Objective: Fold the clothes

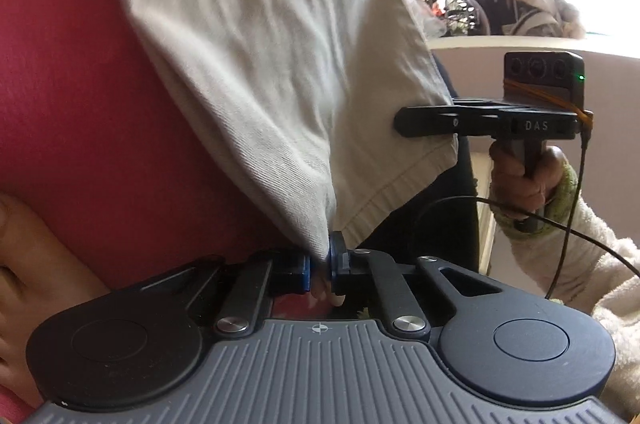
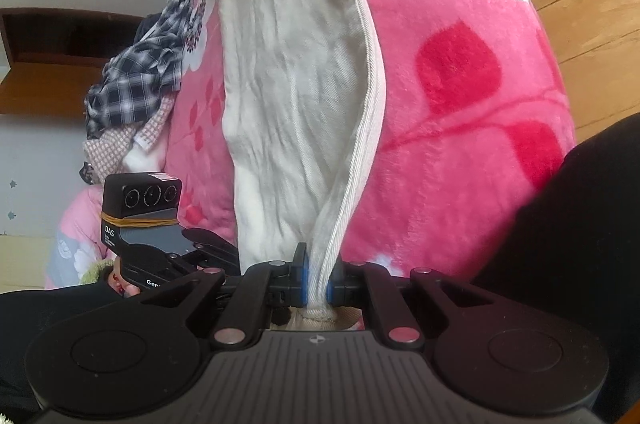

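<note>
My left gripper is pinched tight on a corner of the cream cotton garment. My right gripper clamps its bunched seam edge above the pink floral fleece blanket

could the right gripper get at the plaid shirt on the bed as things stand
Probably not yet: the right gripper is shut on the cream garment, and the plaid shirt lies apart, off to the left across the pink blanket.

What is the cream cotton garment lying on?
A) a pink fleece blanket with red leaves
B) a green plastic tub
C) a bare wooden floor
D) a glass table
A: in the right wrist view the cream cotton garment, pinched by the right gripper, stretches over the pink fleece blanket with red leaves.
</note>
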`<state>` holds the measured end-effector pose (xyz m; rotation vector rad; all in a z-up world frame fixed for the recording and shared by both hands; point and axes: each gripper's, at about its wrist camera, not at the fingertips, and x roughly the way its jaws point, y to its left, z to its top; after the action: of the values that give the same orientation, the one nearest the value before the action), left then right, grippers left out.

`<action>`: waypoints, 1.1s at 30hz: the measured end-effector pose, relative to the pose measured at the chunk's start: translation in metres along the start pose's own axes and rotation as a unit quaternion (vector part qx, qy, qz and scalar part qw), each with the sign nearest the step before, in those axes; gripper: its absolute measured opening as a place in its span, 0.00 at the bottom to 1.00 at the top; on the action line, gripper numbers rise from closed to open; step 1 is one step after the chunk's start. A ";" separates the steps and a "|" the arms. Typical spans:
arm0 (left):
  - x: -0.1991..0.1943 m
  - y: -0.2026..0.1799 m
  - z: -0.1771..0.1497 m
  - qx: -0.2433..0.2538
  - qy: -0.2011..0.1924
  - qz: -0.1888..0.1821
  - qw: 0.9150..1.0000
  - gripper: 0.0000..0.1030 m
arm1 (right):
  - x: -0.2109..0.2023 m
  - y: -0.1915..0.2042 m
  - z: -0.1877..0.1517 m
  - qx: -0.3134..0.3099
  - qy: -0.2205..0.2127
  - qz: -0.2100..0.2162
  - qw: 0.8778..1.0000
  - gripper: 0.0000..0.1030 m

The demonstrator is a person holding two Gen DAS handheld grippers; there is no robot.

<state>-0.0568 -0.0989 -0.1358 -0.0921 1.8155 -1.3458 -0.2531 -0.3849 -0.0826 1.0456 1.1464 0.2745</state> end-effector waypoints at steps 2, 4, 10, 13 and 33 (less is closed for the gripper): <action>-0.006 -0.004 -0.002 0.012 -0.012 -0.004 1.000 0.06 | -0.004 0.002 0.001 0.001 -0.009 0.005 1.000 0.08; -0.014 -0.009 -0.003 0.024 -0.030 -0.010 0.999 0.06 | -0.007 0.007 0.003 0.003 -0.020 0.011 1.000 0.08; -0.061 -0.016 -0.004 0.019 -0.126 -0.046 0.991 0.06 | -0.022 0.028 0.019 0.021 -0.065 0.043 0.997 0.08; -0.085 -0.009 -0.001 0.001 -0.176 -0.063 0.982 0.06 | -0.027 0.031 0.035 0.049 -0.087 0.068 0.993 0.08; -0.138 0.078 0.031 -0.195 -0.371 -0.196 0.886 0.57 | 0.046 -0.027 0.136 0.302 -0.139 0.202 0.921 0.58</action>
<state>0.0826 -0.0189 -0.1217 -1.0914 1.3897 -0.9671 -0.1267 -0.4420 -0.1282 1.8148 0.7543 0.0837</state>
